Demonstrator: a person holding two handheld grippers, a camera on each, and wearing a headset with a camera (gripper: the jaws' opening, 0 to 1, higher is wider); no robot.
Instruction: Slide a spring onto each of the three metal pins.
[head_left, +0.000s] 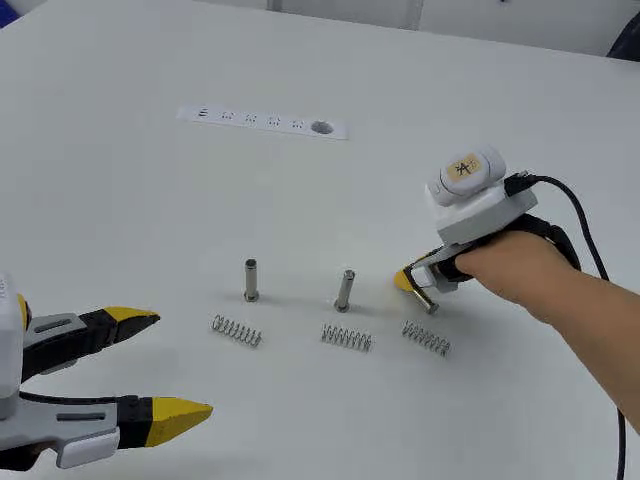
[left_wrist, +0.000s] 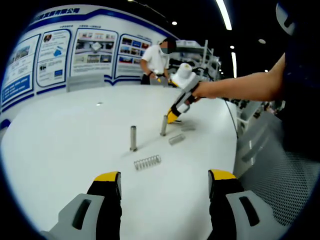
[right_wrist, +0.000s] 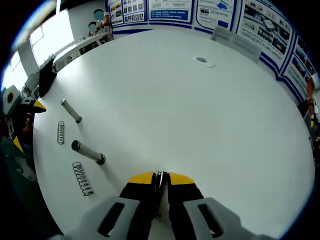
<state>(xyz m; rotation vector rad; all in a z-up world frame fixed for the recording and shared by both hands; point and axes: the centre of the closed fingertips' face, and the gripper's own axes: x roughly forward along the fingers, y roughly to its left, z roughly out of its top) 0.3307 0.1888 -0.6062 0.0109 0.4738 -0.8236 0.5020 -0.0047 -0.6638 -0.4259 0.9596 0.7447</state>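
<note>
Bright, even light on the white table (head_left: 330, 60), soft short shadows under the pins (head_left: 251, 280), sharp head view. Both gripper views bend hard at the edges; ceiling strips (left_wrist: 223, 14) glare, and the window (right_wrist: 47, 40) looks blown out, perhaps.

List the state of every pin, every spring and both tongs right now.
left tongs: open, empty.
right tongs: shut on the right pin.
right pin: gripped, tilted, no spring on it.
left pin: upright, bare.
middle pin: upright, bare.
left spring: lying flat, on no pin.
middle spring: lying flat, on no pin.
right spring: lying flat, on no pin.
</note>
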